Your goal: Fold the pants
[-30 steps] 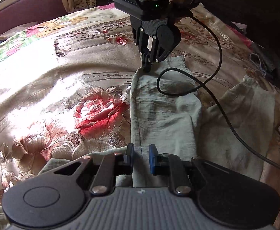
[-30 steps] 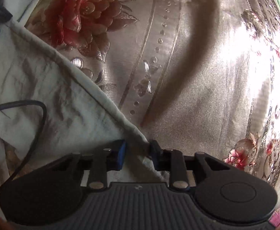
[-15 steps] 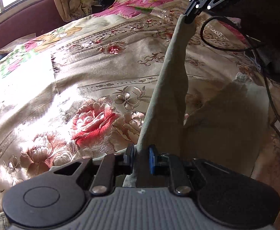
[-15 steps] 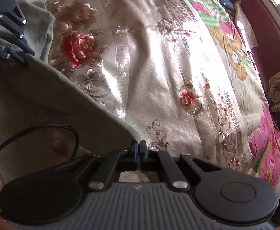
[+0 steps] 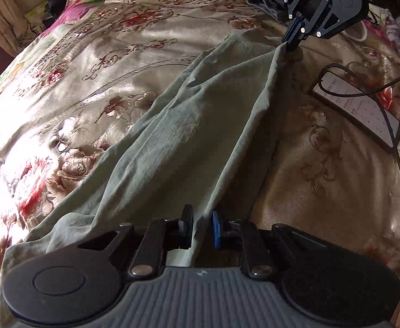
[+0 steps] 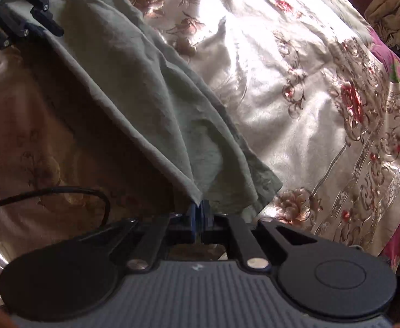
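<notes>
The grey-green pants (image 5: 189, 125) stretch across the flowered bedspread, one leg lifted between my two grippers. My left gripper (image 5: 202, 229) has the near edge of the cloth between its fingers, which stand slightly apart around the fold. My right gripper (image 5: 291, 44) shows at the far end in the left wrist view, pinching the hem. In the right wrist view the right gripper (image 6: 199, 220) is shut tight on the pants' hem corner (image 6: 197, 194), and the pants (image 6: 134, 87) run up to the left gripper (image 6: 40, 28) at top left.
A phone (image 5: 356, 106) with a black cable (image 5: 386, 114) lies on the bedspread (image 5: 323, 164) to the right of the pants. The cable (image 6: 63, 191) also loops beside the right gripper. Piled cloth and a curtain (image 5: 5, 27) sit at the bed's far left edge.
Both grippers have carried the lifted pant leg sideways to the right. The leg now hangs lower and drapes over the other leg. The phone has come into view.
</notes>
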### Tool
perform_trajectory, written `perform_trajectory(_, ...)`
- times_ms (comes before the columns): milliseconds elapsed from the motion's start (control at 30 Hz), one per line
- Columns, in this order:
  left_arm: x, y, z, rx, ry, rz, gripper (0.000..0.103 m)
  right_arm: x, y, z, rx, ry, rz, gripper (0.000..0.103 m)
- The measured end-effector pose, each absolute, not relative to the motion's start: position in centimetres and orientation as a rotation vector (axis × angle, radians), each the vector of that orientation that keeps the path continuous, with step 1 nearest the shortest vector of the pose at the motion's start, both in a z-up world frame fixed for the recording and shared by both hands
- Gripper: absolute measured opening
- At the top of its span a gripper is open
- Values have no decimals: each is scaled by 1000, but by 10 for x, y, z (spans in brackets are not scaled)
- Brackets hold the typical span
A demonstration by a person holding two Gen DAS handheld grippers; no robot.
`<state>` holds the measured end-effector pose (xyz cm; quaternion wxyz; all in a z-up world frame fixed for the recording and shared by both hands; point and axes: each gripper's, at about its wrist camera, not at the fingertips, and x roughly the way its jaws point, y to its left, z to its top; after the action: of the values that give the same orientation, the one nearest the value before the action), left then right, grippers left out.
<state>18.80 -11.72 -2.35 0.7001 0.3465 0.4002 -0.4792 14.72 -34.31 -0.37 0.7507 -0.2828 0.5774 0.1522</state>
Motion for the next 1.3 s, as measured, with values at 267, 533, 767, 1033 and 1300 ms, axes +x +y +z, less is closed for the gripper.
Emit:
perform_trajectory(267,178,-131,-3,762,874,-1082,31,137,-390,38,-247,1181,197,32)
perform_trajectory(533,177,-163,5,635,771,-1071,31,137,-434,33,346,1215,54,40)
perform_trajectory(767,165,-189,-2,644,749,-1086,31,123,-446,0,801,1178,-58,57)
perform_trajectory(1033,170,-199,12,625,708,-1067,31,126,-466,-6,1012,1052,-153,5)
perform_trajectory(1300,166,-205,13,583,675,-1070,31,105,-447,58,736,786,-36,4)
